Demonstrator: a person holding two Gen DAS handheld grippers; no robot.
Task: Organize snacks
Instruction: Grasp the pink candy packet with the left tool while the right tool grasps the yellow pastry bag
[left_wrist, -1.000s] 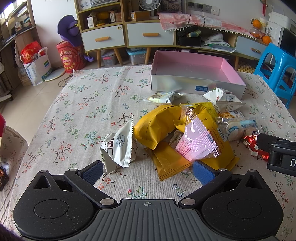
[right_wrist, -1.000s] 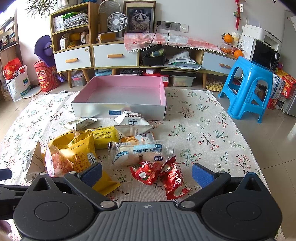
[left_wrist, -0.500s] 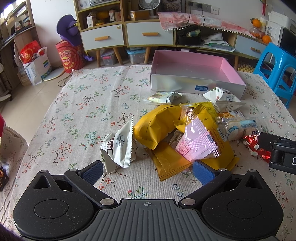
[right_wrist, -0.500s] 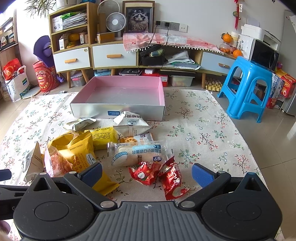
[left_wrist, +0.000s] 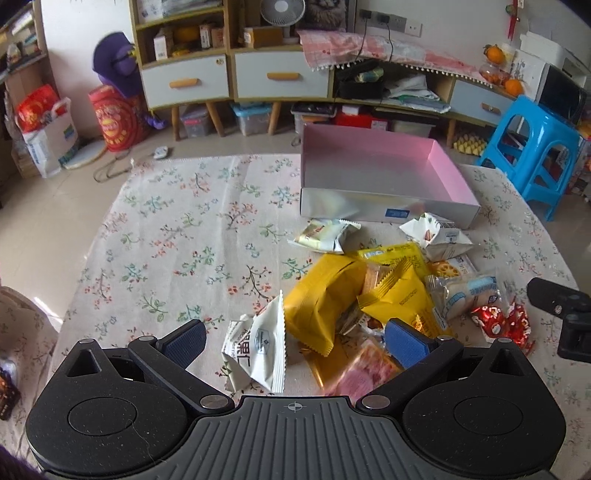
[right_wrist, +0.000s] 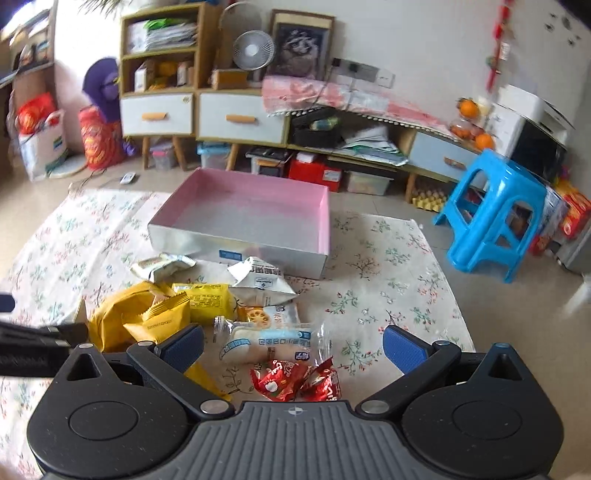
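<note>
A pile of snack packets lies on the floral tablecloth in front of an empty pink-lined box (left_wrist: 376, 173) (right_wrist: 251, 218). My left gripper (left_wrist: 293, 341) is open, its jaws wide around a white packet (left_wrist: 258, 350), a yellow bag (left_wrist: 317, 302) and a pink packet (left_wrist: 364, 373). My right gripper (right_wrist: 293, 349) is open above a clear cake packet (right_wrist: 266, 343) and red candy wrappers (right_wrist: 295, 380). Neither gripper holds anything. The right gripper shows at the right edge of the left wrist view (left_wrist: 561, 314).
Other packets lie by the box: a pale one (left_wrist: 325, 236), a white one (left_wrist: 436, 236), a yellow one (right_wrist: 203, 299). A blue stool (right_wrist: 495, 210) stands right of the table. Cabinets (left_wrist: 229, 77) line the back wall.
Both grippers have moved forward and down toward the pile. The snacks sit closer between the jaws. Nothing was grasped.
</note>
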